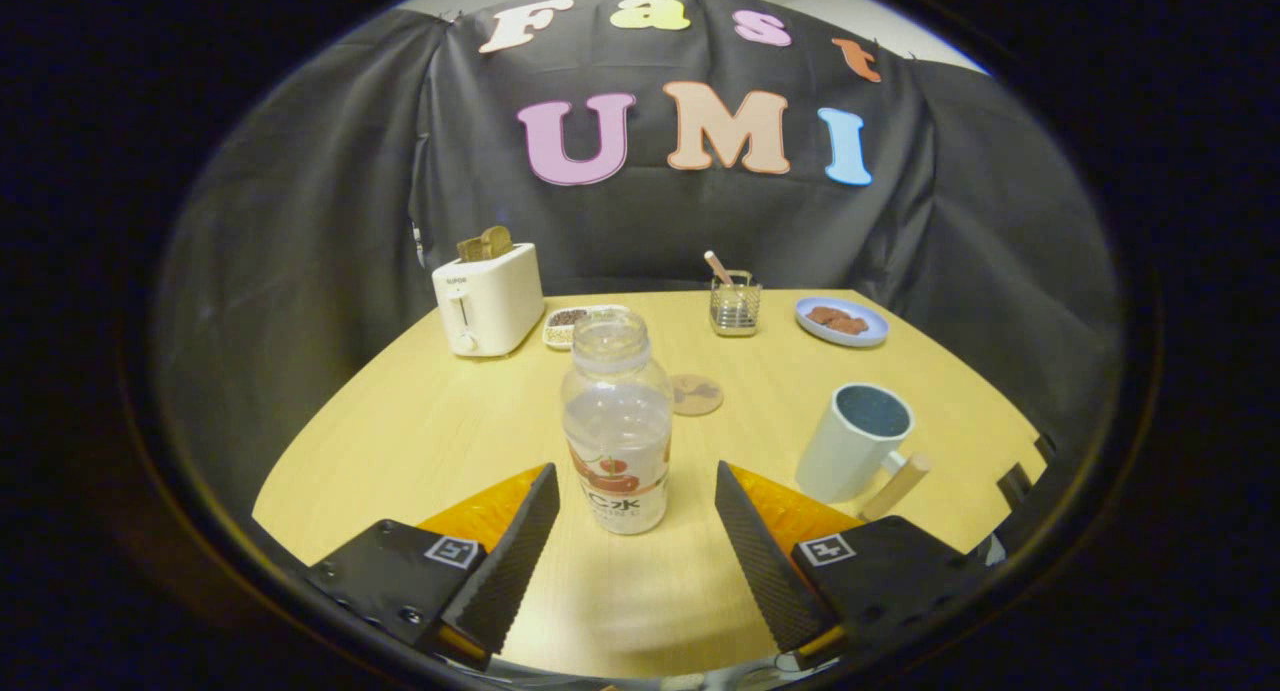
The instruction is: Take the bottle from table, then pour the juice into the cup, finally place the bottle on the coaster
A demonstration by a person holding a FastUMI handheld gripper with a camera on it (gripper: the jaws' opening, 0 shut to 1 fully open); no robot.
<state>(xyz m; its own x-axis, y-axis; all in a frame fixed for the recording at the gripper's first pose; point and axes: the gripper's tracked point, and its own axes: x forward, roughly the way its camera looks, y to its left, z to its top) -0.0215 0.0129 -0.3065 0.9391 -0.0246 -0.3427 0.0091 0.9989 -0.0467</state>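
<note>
Bottle (617, 421) upright on table (420, 431), between gripper (637, 489) jaws spread apart

The bottle (617, 421), between the spread jaws and touched by neither, carries a label with a red fruit picture and dark lettering. The toaster (488, 299), well beyond the jaws, bears a mark too small to read. A square coded marker (452, 550) sits behind each jaw.

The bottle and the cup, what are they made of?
The bottle, standing between the open gripper's fingers, looks like clear, shiny plastic: you see through it. The cup looks like matte ceramic, pale and smooth, with a wooden-looking handle, though that is a guess.
</note>
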